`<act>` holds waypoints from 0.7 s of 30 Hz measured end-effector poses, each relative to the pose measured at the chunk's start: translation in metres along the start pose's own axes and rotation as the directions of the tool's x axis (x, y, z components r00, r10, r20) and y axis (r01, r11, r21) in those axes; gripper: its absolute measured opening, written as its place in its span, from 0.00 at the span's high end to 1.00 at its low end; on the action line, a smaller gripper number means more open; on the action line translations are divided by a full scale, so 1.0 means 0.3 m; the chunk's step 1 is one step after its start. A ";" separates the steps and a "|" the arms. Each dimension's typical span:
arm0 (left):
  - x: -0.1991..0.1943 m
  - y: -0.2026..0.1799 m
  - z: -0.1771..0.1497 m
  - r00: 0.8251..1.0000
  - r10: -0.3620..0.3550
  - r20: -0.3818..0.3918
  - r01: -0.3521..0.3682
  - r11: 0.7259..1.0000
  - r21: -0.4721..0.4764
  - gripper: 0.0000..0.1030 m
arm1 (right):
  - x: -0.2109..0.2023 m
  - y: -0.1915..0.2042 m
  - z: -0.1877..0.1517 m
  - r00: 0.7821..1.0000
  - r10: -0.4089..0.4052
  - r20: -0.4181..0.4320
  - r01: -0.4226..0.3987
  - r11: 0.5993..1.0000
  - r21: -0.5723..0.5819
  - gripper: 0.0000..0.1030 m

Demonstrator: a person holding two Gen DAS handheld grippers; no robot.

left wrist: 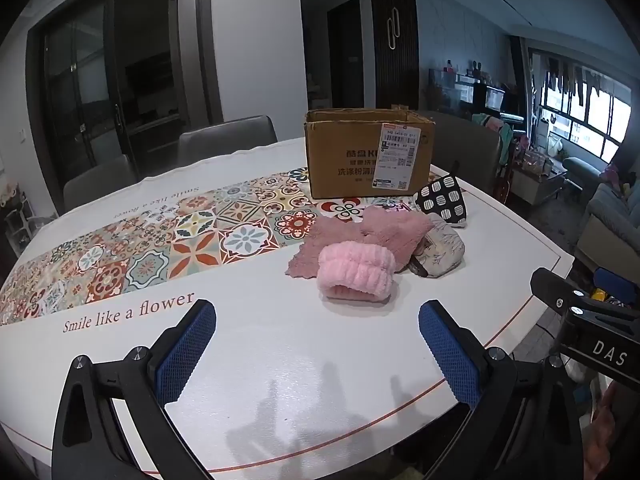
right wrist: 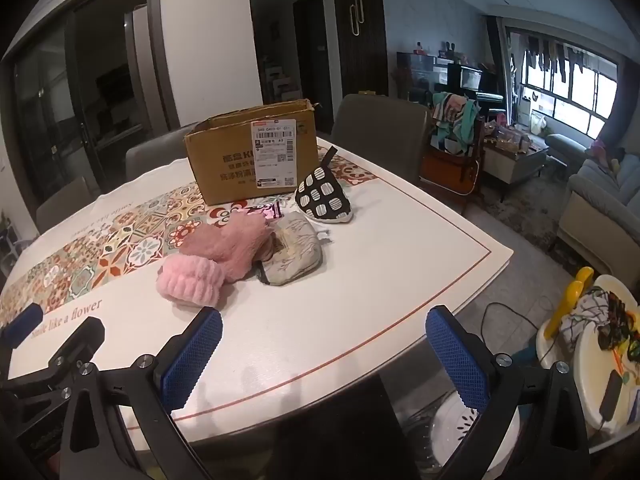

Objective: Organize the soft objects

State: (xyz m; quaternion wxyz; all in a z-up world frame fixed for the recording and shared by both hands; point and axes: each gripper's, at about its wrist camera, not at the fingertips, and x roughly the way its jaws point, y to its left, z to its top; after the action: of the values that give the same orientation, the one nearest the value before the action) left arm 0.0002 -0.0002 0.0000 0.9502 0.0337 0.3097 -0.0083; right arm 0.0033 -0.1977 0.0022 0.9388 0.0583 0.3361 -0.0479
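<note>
Only in the right wrist view is a small shiny pink packet (right wrist: 262,211) seen, behind the dusty-pink furry cloth (right wrist: 230,242). Soft things are piled mid-table (left wrist: 280,340) w/ a pink fluffy band (left wrist: 354,276) nearest, cardboard box (left wrist: 368,152) behind. Left gripper (left wrist: 316,354) & right gripper (right wrist: 324,358): jaws held apart, nothing gripped.

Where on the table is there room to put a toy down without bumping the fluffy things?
Bare white table lies between the left gripper and the pink headband. The tiled runner left of the cardboard box is bare too. It is crowded around the pink cloth, grey pouch and spotted pouch.
</note>
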 end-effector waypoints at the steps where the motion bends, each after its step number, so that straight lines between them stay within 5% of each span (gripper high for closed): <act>1: 0.000 -0.001 0.000 1.000 0.001 0.002 -0.001 1.000 0.000 0.00 | 0.000 -0.001 0.001 1.000 0.002 -0.001 -0.002 1.000 0.002 0.00; 21: -0.014 0.005 0.009 1.000 0.001 0.024 0.000 1.000 -0.009 0.01 | -0.003 -0.003 0.003 1.000 0.000 0.007 0.000 1.000 -0.001 0.00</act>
State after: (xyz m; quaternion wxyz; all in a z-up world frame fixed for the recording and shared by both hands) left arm -0.0015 0.0010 0.0047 0.9540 0.0293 0.2983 -0.0071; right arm 0.0030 -0.1987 0.0033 0.9400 0.0577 0.3327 -0.0480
